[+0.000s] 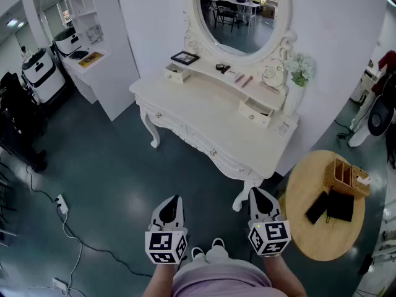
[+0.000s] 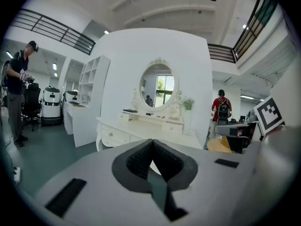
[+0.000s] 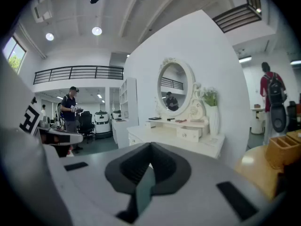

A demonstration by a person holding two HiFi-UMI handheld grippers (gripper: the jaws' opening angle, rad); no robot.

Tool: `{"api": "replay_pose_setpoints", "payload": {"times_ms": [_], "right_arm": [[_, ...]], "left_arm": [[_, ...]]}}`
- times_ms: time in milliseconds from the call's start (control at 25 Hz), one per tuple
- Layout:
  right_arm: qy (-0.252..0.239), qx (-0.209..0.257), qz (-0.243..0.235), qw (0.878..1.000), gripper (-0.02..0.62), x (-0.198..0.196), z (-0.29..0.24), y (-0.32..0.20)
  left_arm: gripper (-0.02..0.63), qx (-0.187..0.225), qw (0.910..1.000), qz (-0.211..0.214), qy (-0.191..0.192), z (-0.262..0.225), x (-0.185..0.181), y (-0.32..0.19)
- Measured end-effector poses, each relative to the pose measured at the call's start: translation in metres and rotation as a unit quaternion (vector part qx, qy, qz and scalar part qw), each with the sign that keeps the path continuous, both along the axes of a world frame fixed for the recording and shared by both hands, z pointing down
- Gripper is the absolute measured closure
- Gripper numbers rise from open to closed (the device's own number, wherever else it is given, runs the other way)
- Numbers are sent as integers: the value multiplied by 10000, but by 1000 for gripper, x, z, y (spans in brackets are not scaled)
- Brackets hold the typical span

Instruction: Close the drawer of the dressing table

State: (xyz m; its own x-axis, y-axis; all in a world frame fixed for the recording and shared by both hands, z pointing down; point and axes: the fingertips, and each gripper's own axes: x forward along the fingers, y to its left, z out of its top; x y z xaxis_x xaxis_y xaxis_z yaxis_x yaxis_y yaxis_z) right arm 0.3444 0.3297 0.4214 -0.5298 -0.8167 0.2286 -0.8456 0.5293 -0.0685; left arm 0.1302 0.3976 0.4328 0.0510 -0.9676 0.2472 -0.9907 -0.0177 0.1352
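Two grippers are held side by side, low and well short of the furniture. The left gripper (image 1: 174,200) and the right gripper (image 1: 257,192) both have their jaws pressed together with nothing between them.

Dark teal floor (image 1: 117,178) lies open between their tips and the white carved-wood dressing table (image 1: 204,122). The right gripper's tip is near the dressing table's curved front leg (image 1: 242,198) and just beside the rim of a round wooden side table (image 1: 303,228). A white cable with a power strip (image 1: 62,204) lies on the floor well off to the left.

The small white drawer (image 1: 255,112) at the right end of the raised shelf, under the oval mirror (image 1: 238,17), stands pulled out. It is ahead of the right gripper and well apart from it. A matching small drawer (image 1: 177,73) at the shelf's left end also seems pulled out.

On the side table sit a wooden organiser box (image 1: 346,177) and flat black items (image 1: 331,206) whose kind cannot be told. In both gripper views the grey gripper bodies cover the dressing table's lower front. The person's torso is cut off at the head view's bottom edge.
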Motion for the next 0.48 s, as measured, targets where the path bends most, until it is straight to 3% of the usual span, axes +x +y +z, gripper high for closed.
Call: {"api": "replay_pose_setpoints", "payload": {"times_ms": [480], "right_arm": [[-255,-28,-165,9995,592,7,-4,-9]], "left_arm": [[604,4,9999,-116,-26,-4,7,-7]]}}
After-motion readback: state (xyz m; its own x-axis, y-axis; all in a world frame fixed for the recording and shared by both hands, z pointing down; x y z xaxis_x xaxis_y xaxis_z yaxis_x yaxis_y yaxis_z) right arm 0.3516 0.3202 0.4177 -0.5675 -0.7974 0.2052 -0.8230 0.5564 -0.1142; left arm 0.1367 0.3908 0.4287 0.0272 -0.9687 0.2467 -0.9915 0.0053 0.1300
